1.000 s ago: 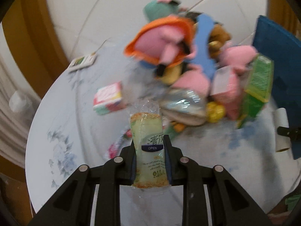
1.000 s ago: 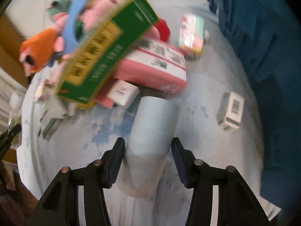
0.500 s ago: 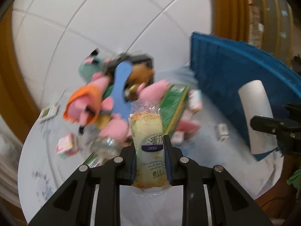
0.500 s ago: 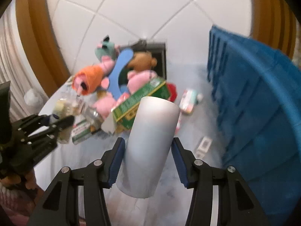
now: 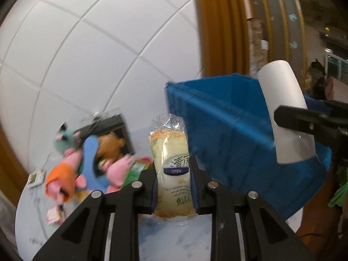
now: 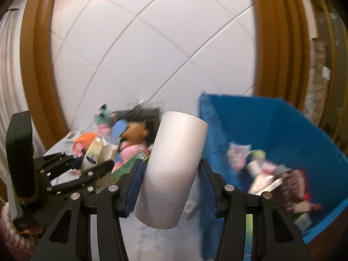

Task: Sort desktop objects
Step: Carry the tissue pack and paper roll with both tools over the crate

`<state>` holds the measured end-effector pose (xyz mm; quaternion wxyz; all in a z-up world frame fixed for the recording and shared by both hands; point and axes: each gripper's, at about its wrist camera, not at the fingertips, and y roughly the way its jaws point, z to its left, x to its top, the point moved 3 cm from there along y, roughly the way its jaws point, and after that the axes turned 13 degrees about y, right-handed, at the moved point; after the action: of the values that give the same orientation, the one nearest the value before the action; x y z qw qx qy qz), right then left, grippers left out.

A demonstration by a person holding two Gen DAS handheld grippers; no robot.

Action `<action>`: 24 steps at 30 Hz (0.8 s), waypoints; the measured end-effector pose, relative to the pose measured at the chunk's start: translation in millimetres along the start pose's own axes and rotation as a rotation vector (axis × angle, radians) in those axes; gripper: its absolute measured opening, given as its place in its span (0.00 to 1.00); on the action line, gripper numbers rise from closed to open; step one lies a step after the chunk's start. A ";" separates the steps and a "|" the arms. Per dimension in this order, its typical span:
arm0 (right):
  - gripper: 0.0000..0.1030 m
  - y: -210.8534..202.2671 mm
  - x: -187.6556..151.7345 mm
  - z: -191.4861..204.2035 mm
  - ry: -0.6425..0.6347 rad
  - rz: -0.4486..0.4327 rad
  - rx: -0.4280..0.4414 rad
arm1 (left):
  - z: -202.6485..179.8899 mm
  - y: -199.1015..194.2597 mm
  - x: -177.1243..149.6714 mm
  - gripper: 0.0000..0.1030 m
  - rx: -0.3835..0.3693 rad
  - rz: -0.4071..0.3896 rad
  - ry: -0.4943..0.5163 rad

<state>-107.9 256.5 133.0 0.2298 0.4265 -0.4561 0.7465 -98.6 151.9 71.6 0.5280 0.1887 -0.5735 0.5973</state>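
Observation:
My left gripper [image 5: 173, 184] is shut on a yellow-green tissue pack [image 5: 170, 165] labelled OPEN, held upright above the table. My right gripper [image 6: 169, 187] is shut on a white paper roll [image 6: 174, 167], held in the air just left of the blue bin [image 6: 289, 130]. In the left wrist view the paper roll [image 5: 282, 113] and right gripper show at the right, over the blue bin [image 5: 228, 130]. In the right wrist view the left gripper [image 6: 93, 169] with its tissue pack [image 6: 95, 154] shows at the left.
A heap of plush toys [image 5: 87, 158] and a green box [image 5: 136, 169] lie at the back of the round table [image 5: 174, 239]. Small packets [image 5: 53, 215] lie at its left. The bin holds several packets [image 6: 271, 174]. A white tiled wall stands behind.
Both grippers have risen from the table with their loads and swung right toward the blue bin. The views now look level rather than down at the table.

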 end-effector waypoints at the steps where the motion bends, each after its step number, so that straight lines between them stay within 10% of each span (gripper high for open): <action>1: 0.49 -6.1 6.7 -10.7 0.008 -0.019 -0.015 | -7.7 1.4 9.1 0.23 -0.010 -0.012 0.005; 13: 0.49 -26.4 46.2 -149.6 0.035 -0.055 -0.223 | -121.0 40.7 110.1 0.23 -0.200 -0.028 0.066; 24: 0.49 -7.1 42.9 -241.5 0.000 0.035 -0.289 | -204.3 73.3 148.3 0.23 -0.196 0.072 0.139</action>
<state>-228.6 469.8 119.6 0.2758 0.3811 -0.5662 0.6768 -138.0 409.8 103.9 0.5604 0.0736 -0.5978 0.5685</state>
